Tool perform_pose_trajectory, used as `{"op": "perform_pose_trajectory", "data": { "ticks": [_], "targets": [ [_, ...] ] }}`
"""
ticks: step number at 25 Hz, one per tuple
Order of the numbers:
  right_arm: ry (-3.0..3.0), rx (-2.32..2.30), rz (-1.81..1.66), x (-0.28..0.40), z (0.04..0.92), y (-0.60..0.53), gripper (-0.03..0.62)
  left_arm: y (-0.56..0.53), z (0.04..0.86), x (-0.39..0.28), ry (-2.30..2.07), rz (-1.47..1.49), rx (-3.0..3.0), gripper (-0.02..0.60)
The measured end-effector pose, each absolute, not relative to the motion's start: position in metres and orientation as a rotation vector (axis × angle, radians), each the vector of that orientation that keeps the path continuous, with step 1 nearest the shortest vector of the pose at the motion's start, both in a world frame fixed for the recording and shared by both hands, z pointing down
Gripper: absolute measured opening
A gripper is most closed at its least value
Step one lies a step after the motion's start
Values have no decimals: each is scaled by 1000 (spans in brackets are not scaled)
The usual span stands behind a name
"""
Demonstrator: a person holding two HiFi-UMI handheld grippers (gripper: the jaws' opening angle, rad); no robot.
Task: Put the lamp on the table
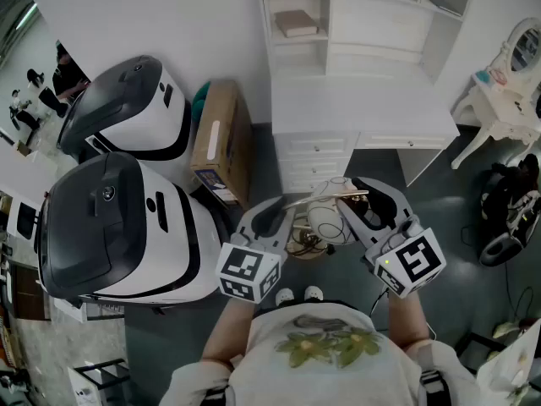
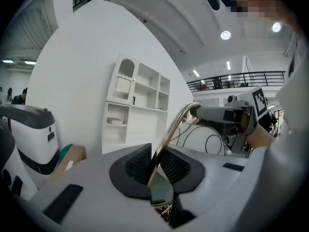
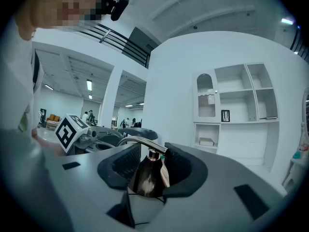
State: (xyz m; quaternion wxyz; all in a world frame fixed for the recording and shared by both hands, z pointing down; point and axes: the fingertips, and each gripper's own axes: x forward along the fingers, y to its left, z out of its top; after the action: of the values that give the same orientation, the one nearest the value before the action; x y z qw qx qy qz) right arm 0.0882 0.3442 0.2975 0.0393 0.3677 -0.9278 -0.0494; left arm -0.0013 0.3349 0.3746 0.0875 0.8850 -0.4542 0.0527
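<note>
Lamp [image 1: 330, 225] is up in the air btw both tools, right in front of the person, not on the worktop [image 1: 363, 108] yet. Left tool [image 1: 275, 214] is clamped on the curved brass arm [image 2: 170, 129]. In the left gripper view the tube runs up btw the pads, squeezed on both sides. Right tool [image 1: 365, 205] is closed round the dark neck [image 3: 144, 175] where the arm meets the white shade [image 2: 205, 143], pads against it on either side. So both are grasping the lamp. Tools face each other w/ the shade btw them, over the floor [image 1: 439, 201] just past the person's shoes [image 1: 300, 295].

Surroundings: the white worktop is straight ahead on the far side. It has drawers [image 1: 317, 155] under its left part and shelves [image 1: 372, 15] standing on its back edge. A book [image 1: 296, 22] lies on one shelf. The drawer front is the closest bit to the lamp.

Left of that a cardboard box [image 1: 221, 138] stands on end near the drawers. Further left are two big white-and-black machines [image 1: 127, 227], the near one just beside the left tool. Far right there's a small white vanity [image 1: 499, 108], plus some black gear [image 1: 507, 214] on the floor well to the right of the right tool. A few ppl [image 1: 38, 91] stand way off at far left.
</note>
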Motion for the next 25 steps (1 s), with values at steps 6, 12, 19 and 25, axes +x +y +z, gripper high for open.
{"op": "perform_pose_trajectory", "data": {
  "ticks": [6, 12, 19, 25],
  "targets": [
    [-2857, 1111, -167, 104, 296, 340, 169, 330, 372, 14, -1370, 154, 2637, 72],
    [-2867, 1058, -221, 111, 302, 333, 170, 326, 381, 23, -1420, 123, 2610, 72],
    [-2874, 1027, -187, 112, 311, 318, 170, 314, 389, 23, -1448, 124, 2564, 72],
    [-2864, 1025, -171, 107, 318, 292, 170, 289, 397, 19, -1436, 131, 2552, 72]
  ]
}}
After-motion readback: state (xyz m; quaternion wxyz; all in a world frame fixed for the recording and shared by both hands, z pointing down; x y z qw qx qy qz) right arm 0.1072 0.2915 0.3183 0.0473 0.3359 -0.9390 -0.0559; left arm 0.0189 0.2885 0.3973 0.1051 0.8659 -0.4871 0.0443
